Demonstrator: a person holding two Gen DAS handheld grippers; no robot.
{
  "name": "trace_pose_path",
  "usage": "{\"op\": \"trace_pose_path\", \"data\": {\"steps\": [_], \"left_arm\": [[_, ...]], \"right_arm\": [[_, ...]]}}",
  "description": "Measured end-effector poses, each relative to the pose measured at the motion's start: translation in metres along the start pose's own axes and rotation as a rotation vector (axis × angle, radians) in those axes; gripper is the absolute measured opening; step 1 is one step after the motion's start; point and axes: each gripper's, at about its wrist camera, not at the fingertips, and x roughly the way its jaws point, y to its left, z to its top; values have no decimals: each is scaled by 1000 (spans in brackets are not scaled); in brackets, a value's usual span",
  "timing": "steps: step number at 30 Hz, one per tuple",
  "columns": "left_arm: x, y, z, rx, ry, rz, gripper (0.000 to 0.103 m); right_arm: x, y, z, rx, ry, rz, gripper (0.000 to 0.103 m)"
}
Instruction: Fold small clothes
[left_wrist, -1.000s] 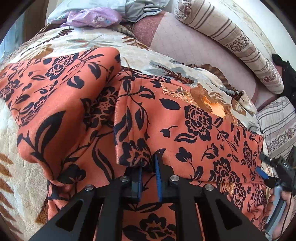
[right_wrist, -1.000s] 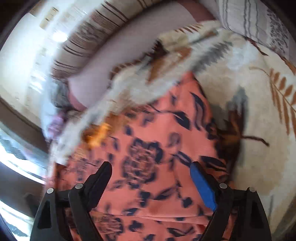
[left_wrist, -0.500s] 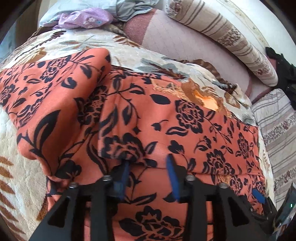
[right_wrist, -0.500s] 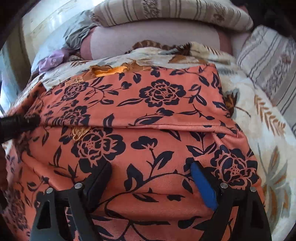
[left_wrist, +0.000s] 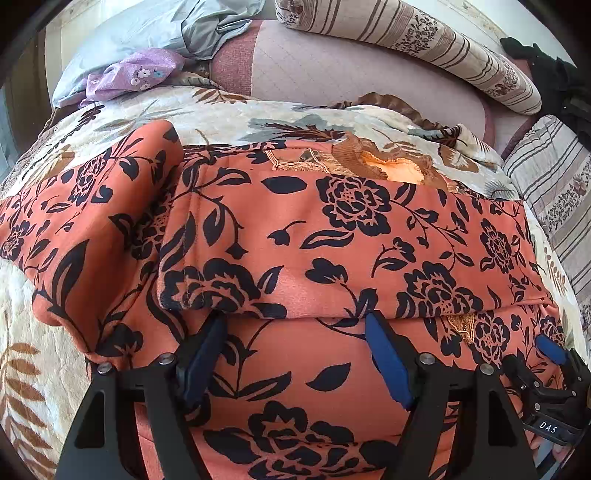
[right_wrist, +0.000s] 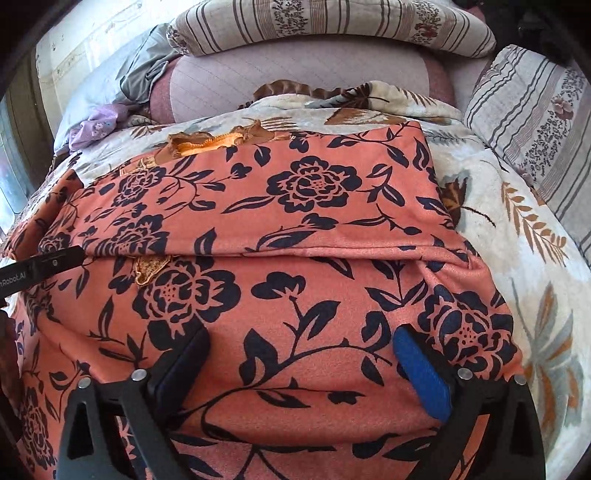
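Meanwhile, an orange garment (left_wrist: 354, 229) printed with black flowers is being displayed on a bed, spread over a cream blanket (right_wrist: 517, 221) with a leaf pattern. Its far part is lying folded over the near part, the folded edge running across both views. The left tongs (left_wrist: 295, 332) are being held released just at that edge, their jaws having just been opening, with only flat cloth beneath them. The right tongs (right_wrist: 299, 347) are likewise being held spread wide over the near layer, jaws having just been opening, nothing pinched. Striped pillows (right_wrist: 332, 22) are being shown behind, beside a purple cloth (left_wrist: 136, 74).
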Motion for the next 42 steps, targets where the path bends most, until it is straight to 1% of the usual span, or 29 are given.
{"op": "trace_pose_path", "data": {"steps": [5, 7, 8, 9, 11, 12, 14, 18, 20, 21, 22, 25, 26, 27, 30, 31, 33, 35, 37, 39, 41, 42], "left_arm": [[0, -1, 1, 7, 2, 4, 78], [-4, 3, 4, -19, 8, -13, 78], [-9, 8, 8, -53, 1, -26, 78], [-18, 17, 11, -104, -26, -50, 78], [-39, 40, 16, -231, -111, -101, 78], [-49, 52, 17, -290, -149, -106, 79], [-65, 74, 19, -377, -214, -95, 79], [-97, 128, 17, -547, -352, -47, 79], [-106, 161, 12, -664, -389, -13, 79], [-108, 179, 7, -741, -390, 9, 79], [-106, 198, 2, -817, -373, 14, 79], [-97, 250, -17, -1018, -293, -24, 79], [-95, 265, -21, -1064, -279, -36, 79], [-94, 280, -22, -1084, -267, -35, 79], [-89, 308, -16, -1057, -269, -14, 79], [-84, 320, -12, -1058, -261, -18, 79], [-70, 343, -5, -1087, -232, -65, 79], [-53, 365, -2, -1151, -216, -113, 79], [-49, 379, 4, -1184, -243, -126, 79], [-47, 391, 12, -1193, -262, -115, 79], [-45, 403, 15, -1223, -280, -117, 79], [-41, 408, 16, -1230, -279, -114, 77]], "right_arm": [[-1, -2, 0, 3, -3, 4, 101], [-1, -2, -1, 5, -5, 7, 101], [-1, -2, -1, 7, -6, 10, 101], [-2, -2, -1, 9, -7, 13, 101], [-2, -3, -1, 13, -12, 20, 102], [-1, -4, -1, 16, -16, 26, 102], [-2, -5, -2, 23, -22, 36, 102], [-2, -5, -2, 28, -26, 44, 102], [-2, -6, -2, 34, -30, 51, 102], [-2, -7, -2, 36, -31, 54, 102], [-2, -7, -2, 38, -32, 56, 102], [-2, -9, -3, 43, -37, 65, 102], [-2, -9, -3, 43, -37, 66, 102], [-2, -8, -3, 43, -37, 65, 102], [-2, -7, -3, 40, -36, 60, 102], [-2, -7, -3, 40, -37, 59, 102], [-2, -7, -3, 40, -37, 59, 102], [-2, -7, -3, 40, -37, 59, 102], [-2, -6, -3, 38, -37, 56, 102], [-1, -6, -3, 36, -37, 54, 102], [0, -6, -3, 36, -38, 54, 102], [0, -6, -3, 36, -39, 53, 102]]}}
